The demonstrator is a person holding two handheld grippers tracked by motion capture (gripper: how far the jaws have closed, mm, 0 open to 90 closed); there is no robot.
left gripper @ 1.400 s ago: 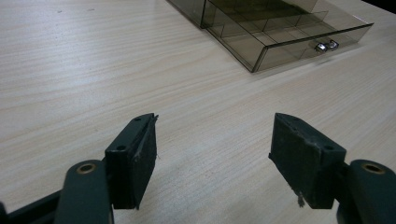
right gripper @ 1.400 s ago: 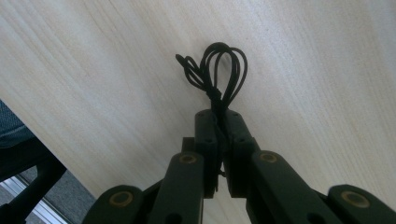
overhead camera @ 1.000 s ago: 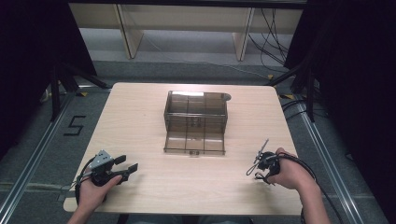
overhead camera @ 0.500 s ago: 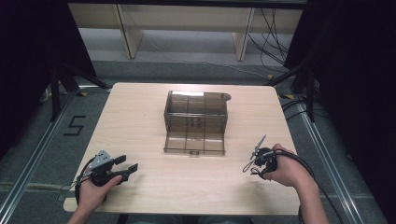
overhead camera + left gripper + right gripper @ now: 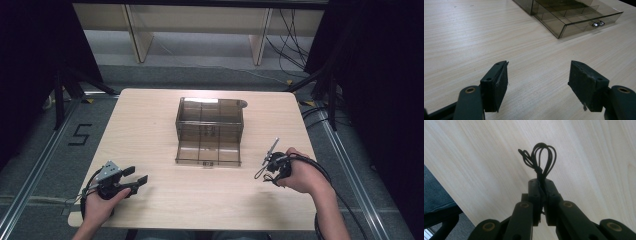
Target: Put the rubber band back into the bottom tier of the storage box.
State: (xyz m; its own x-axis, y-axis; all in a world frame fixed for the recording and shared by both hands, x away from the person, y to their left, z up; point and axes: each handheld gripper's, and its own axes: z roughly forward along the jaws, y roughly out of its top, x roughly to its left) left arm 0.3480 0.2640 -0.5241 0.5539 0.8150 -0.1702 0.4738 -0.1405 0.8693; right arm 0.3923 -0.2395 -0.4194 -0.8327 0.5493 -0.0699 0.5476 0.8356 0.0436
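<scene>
Two hand-held grippers: I have one in each hand at the near edge of the tabletop [image 5: 150,125], left and right of the box.
Right hand-held gripper [image 5: 543,185]: jaws pressed together on a small bundle of thin black cord [image 5: 539,157]; seen from above at [image 5: 270,162].
Cord bundle: a few limp, glossy loops tied at the neck, sticking out past the fingertips, above bare wood and apart from the box.
Left hand-held gripper [image 5: 537,77]: jaws spread wide with nothing between them, their dark pads scuffed at the edges; from above at [image 5: 137,181].
Key relation: the drawer [image 5: 209,152] lies ahead and to the left of my right hand, which is the nearer of the two; the left hand sits farther off on the other side.
Drawer: pulled out toward me, long axis across the tabletop, split into shallow compartments, with a small metal handle [image 5: 598,24] on its front.
Box [image 5: 210,120]: smoky clear plastic, hard and square-edged, standing mid-tabletop behind the drawer.
Tabletop: pale wood grain, smooth, with rounded corners.
My judgement: the cord goes forward and leftward, then down into a compartment.
</scene>
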